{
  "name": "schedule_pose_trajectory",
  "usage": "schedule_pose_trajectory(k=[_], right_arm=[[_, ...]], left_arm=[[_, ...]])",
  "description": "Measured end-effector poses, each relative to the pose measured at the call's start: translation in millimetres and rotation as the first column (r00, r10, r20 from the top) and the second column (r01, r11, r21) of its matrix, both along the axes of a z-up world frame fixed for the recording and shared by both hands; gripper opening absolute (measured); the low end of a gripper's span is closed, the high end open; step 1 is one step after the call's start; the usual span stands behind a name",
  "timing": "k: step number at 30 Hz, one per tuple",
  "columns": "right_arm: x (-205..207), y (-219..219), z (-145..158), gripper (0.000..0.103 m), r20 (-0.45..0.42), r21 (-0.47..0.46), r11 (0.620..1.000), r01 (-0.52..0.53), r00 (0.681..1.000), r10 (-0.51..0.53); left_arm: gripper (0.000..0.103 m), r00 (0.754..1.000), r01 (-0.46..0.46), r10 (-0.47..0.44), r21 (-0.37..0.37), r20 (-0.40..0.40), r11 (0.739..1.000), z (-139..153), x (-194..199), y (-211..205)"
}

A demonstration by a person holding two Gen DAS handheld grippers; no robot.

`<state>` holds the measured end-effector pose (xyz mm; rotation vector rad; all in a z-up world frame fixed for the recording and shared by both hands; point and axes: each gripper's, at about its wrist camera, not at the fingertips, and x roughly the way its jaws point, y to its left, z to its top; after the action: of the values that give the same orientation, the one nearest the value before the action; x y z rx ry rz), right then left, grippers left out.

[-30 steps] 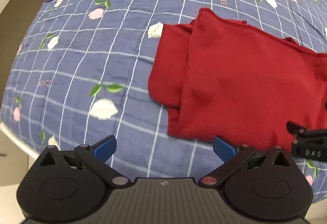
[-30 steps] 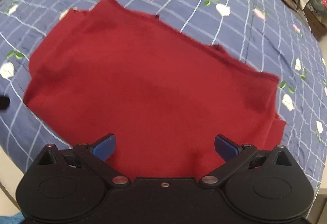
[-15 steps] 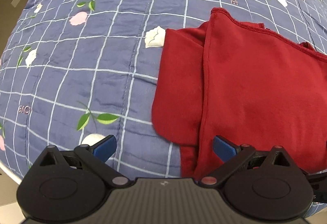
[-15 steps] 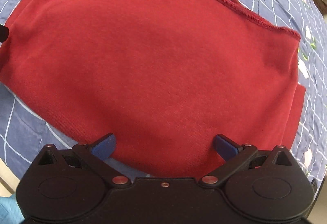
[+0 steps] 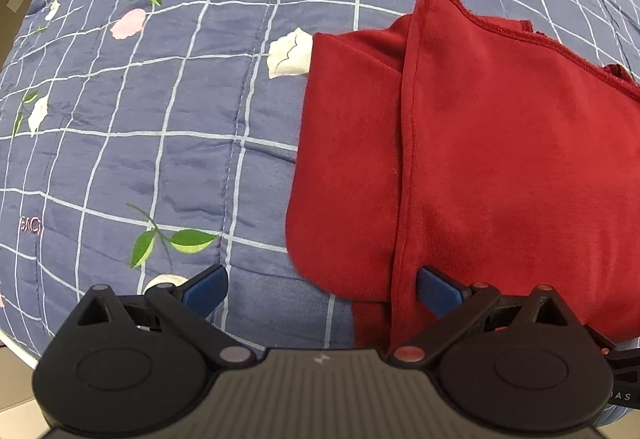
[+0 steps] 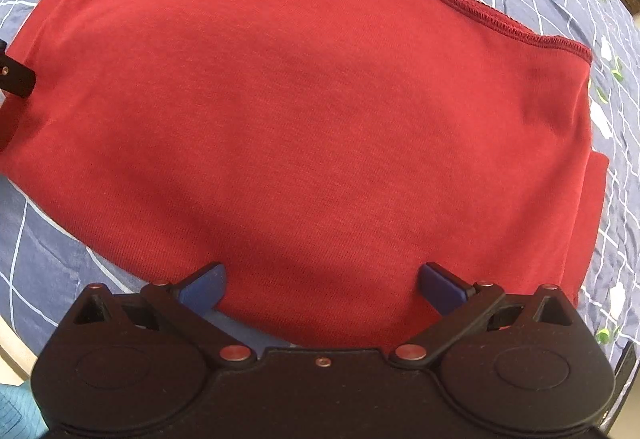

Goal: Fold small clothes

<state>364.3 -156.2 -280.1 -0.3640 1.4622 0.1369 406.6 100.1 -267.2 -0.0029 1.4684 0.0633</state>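
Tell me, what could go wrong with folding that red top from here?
1. The red top already lies in layers, with a sleeve flap tucked under on one side. The open left gripper sits right at that layered edge, so it might pinch only one layer and undo the fold.
2. The open right gripper spans the near edge; closing on it might bunch the cloth rather than lift it flat.
3. The soft quilted bedcover could get caught along with the fabric.

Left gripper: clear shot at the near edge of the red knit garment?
Probably yes. The left gripper is open, the red knit garment lies flat on the blue checked quilt, and nothing blocks its near edge.
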Motion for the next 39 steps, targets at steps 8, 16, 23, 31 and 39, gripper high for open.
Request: schedule_pose_trajectory(k=[8, 16, 23, 31, 39], right_arm=[[-2.7, -6.5, 3.6, 0.103, 0.001, 0.014, 1.0, 0.016, 1.0, -0.016], [0.5, -9.4, 3.1, 0.103, -0.007, 0.014, 0.999, 0.039, 0.999, -0.039], [1.6, -13.5, 1.2, 0.103, -0.006, 0.024, 0.998, 0.064, 0.998, -0.064], [2.6, -17.0, 2.0, 0.103, -0.008, 0.033, 0.997, 0.063, 0.998, -0.063], [2.6, -18.4, 3.5, 0.103, -0.008, 0.039, 0.997, 0.066, 0.998, -0.066]], left_arm=[[0.102, 1.0, 0.01, -0.01, 0.007, -0.023, 1.0, -6.5, 5.1, -3.9], [0.102, 0.999, 0.015, -0.014, 0.011, -0.034, 1.0, -8.1, 8.3, -6.4], [0.102, 0.999, 0.018, -0.017, 0.018, -0.041, 1.0, -11.0, 10.2, -6.8], [0.103, 0.998, 0.024, -0.022, 0.025, -0.051, 0.999, -13.5, 13.3, -9.0], [0.103, 0.998, 0.022, -0.02, 0.03, -0.062, 0.999, -16.8, 14.7, -9.4]])
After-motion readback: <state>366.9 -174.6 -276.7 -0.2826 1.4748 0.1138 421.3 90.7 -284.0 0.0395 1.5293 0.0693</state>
